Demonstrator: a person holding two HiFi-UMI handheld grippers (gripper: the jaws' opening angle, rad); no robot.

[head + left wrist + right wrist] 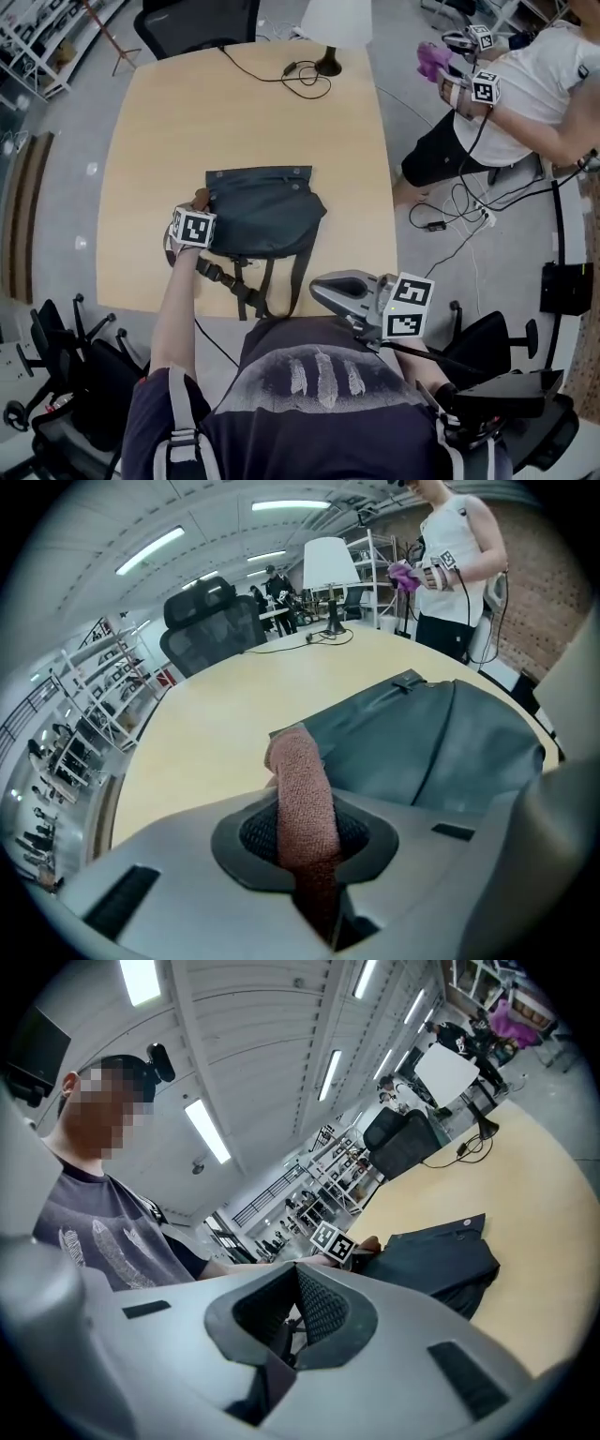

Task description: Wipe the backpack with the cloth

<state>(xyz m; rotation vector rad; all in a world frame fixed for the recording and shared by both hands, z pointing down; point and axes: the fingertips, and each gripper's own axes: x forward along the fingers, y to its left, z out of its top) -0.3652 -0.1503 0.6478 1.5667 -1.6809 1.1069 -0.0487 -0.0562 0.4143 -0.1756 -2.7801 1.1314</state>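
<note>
The left gripper (197, 211) is clamped on a rust-brown terry cloth (305, 803), which stands up between its jaws as a folded strip. Just ahead of it and to its right lies the dark grey-green fabric backpack (267, 214), flat on the pale wooden table (187, 112), and the cloth's tip meets the bag's near edge. The right gripper (323, 286) is held off the table edge, well apart from the backpack. Its jaws are parted by a narrow gap with nothing between them.
</note>
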